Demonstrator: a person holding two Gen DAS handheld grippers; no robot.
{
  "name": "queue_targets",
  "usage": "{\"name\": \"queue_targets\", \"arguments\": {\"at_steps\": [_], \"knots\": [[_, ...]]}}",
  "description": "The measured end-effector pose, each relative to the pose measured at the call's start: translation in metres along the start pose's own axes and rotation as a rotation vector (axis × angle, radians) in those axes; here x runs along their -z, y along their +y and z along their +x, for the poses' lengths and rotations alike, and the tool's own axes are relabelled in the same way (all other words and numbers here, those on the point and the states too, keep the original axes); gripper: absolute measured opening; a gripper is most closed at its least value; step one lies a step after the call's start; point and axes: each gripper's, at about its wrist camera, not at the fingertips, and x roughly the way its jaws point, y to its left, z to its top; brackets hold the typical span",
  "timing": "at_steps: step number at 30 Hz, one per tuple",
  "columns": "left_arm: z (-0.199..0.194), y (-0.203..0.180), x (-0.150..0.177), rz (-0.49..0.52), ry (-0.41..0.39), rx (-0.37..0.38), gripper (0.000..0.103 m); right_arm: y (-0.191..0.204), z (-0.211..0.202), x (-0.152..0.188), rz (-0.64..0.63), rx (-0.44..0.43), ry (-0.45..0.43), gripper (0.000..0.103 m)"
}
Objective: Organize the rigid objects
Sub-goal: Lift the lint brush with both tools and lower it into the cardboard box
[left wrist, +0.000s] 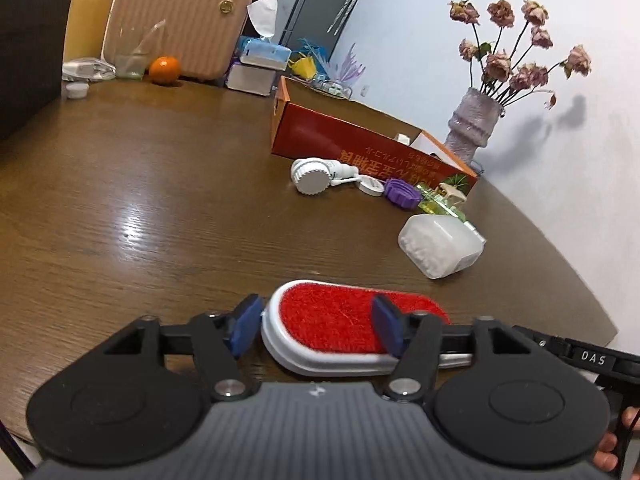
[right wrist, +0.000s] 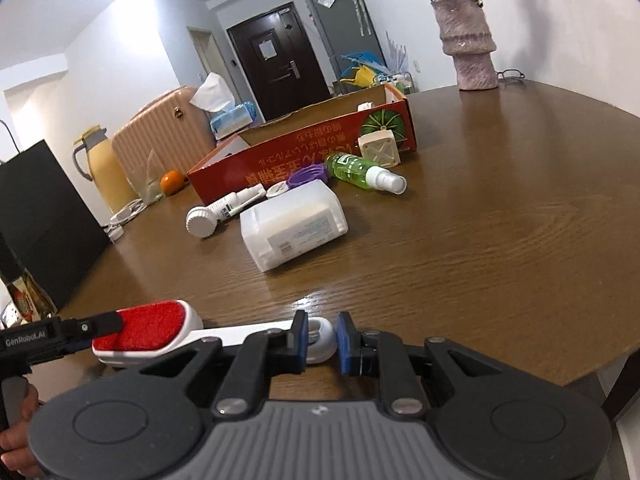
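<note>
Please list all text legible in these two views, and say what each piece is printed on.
"DAS": on the right gripper's body, seen from the left wrist.
"GenRoboLAI", roughly: on the left gripper's body, seen from the right wrist.
Red cardboard box: large upside-down East Asian print, not readable.
White jug's label: too small.

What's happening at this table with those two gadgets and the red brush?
A person is tidying loose items on a wooden table, holding a hand-held gripper in each hand. The right hand-held gripper is shut on the white handle end of a red lint brush. The left hand-held gripper straddles the brush's red head, with its pads apart and not pressing. Further back, a white plastic container, a green spray bottle and other small items lie beside an open red cardboard box.
</note>
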Motion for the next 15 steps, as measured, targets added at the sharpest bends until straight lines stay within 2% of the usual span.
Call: {"name": "queue_targets", "arguments": {"at_steps": [5,8,12,14,15], "knots": [[-0.001,-0.006,0.007,0.052,-0.022,-0.007,0.069,-0.002,-0.003,0.004,0.012,0.008,-0.009,0.02],[0.002,0.0,0.005,0.027,-0.015,0.021,0.069,-0.001,-0.003,0.004,0.006,0.013,-0.012,0.021],[0.001,0.004,0.004,0.015,-0.01,0.038,0.064,0.001,-0.001,0.002,-0.002,0.036,-0.006,0.023],[0.001,0.003,0.004,0.012,-0.014,0.037,0.064,0.006,-0.001,0.002,-0.032,0.052,-0.002,0.019],[0.001,0.003,0.005,0.011,-0.017,0.035,0.064,0.007,-0.001,0.002,-0.043,0.049,0.0,0.014]]}}
